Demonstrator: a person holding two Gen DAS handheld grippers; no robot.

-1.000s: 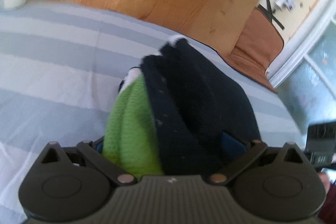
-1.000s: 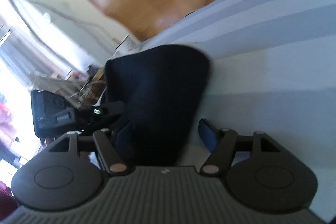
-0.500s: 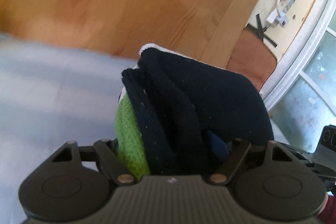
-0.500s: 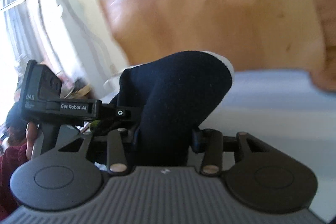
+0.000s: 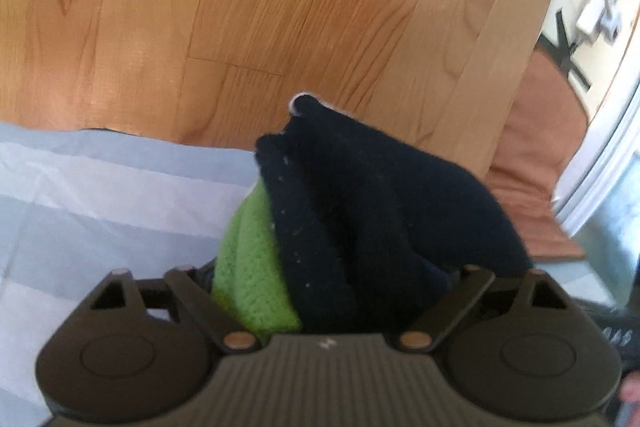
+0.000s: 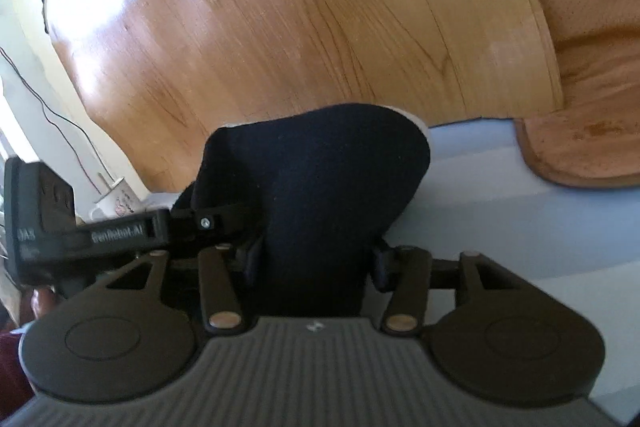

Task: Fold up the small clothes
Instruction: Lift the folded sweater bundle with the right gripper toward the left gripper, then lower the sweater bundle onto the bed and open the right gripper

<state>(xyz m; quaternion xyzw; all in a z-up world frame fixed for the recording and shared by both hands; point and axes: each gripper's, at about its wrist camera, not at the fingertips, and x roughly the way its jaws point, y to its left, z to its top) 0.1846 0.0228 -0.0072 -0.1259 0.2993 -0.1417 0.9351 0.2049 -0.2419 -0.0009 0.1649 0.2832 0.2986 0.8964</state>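
Garment gripped by both tools
The navy-and-green garment [image 5: 360, 227] is clamped in the left tool [image 5: 332, 275] and right tool [image 6: 316, 259], held above the striped sheet [image 5: 100, 195] near its far edge.

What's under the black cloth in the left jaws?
Left view: a green knit layer sits under the black cloth, both pinched by the left gripper. How far the green runs under it is hidden.

Left gripper [image 5: 332, 267] clamped tight on bunched dark-and-green cloth [image 5: 360, 219], jaws nearly hidden by fabric. Right gripper [image 6: 316, 259] clamped on same dark cloth. Left gripper body just left of right gripper, both close together.
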